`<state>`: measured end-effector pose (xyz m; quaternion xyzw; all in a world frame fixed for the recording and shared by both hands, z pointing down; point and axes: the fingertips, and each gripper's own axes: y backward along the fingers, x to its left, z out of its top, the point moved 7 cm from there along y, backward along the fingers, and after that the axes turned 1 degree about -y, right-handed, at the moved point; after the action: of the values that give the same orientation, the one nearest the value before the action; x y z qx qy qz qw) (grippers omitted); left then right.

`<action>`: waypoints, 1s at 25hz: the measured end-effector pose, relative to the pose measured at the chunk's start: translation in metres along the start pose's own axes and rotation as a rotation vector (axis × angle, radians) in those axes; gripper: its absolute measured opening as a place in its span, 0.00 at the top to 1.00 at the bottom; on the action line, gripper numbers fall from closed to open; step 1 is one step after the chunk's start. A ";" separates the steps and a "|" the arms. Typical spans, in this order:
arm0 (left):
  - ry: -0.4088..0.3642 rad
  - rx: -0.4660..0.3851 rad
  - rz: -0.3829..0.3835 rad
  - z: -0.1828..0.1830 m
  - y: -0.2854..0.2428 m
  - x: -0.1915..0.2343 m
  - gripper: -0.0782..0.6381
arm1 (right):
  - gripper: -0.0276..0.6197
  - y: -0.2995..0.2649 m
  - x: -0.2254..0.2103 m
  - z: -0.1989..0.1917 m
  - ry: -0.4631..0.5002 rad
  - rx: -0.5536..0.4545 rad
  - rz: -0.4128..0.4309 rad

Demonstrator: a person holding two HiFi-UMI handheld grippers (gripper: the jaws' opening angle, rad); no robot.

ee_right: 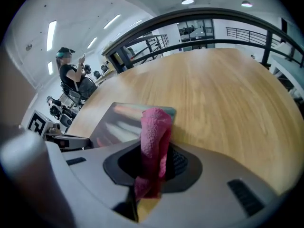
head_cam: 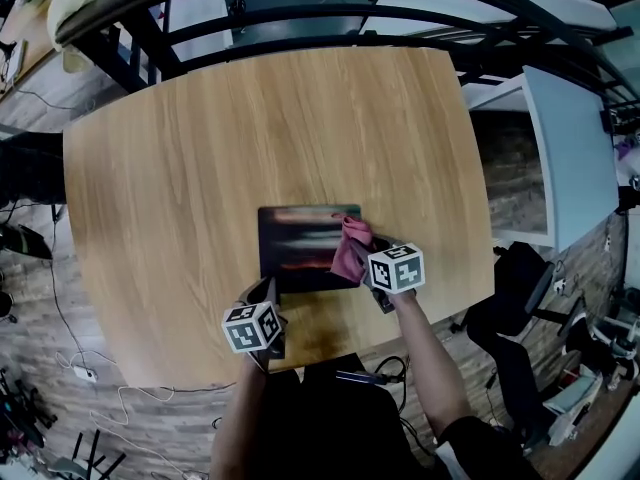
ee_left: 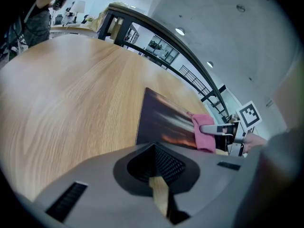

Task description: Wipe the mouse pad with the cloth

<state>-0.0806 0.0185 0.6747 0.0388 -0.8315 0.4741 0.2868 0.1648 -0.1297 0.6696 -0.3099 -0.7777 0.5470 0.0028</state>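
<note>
Right gripper [ee_right: 151, 177] pinches the pink cloth [head_cam: 349, 252] tight at the right edge of the mouse pad [head_cam: 298, 236]. Left gripper [head_cam: 266, 296] sits by the pad's near left corner, jaws almost together, holding nothing. It looks best to press the cloth flat and slide slowly, so the pad does not slip.

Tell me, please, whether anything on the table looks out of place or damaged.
Nothing stands out: the mouse pad lies flat on the table, and the right gripper holds the cloth at the pad's right edge.
</note>
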 end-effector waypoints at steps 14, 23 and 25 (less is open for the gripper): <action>-0.073 -0.057 -0.161 0.087 0.012 0.012 0.86 | 0.81 0.070 -0.014 -0.002 -0.190 -0.240 0.002; -0.356 0.248 -0.387 0.134 -0.055 -0.017 0.86 | 0.81 0.055 0.095 -0.007 -0.202 -0.268 0.241; -0.345 0.293 -0.398 0.132 -0.066 -0.015 0.86 | 0.81 0.041 0.117 -0.012 -0.195 -0.236 0.283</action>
<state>-0.1039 -0.1274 0.6662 0.3221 -0.7667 0.5100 0.2198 0.0939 -0.0538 0.5998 -0.3601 -0.7815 0.4745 -0.1855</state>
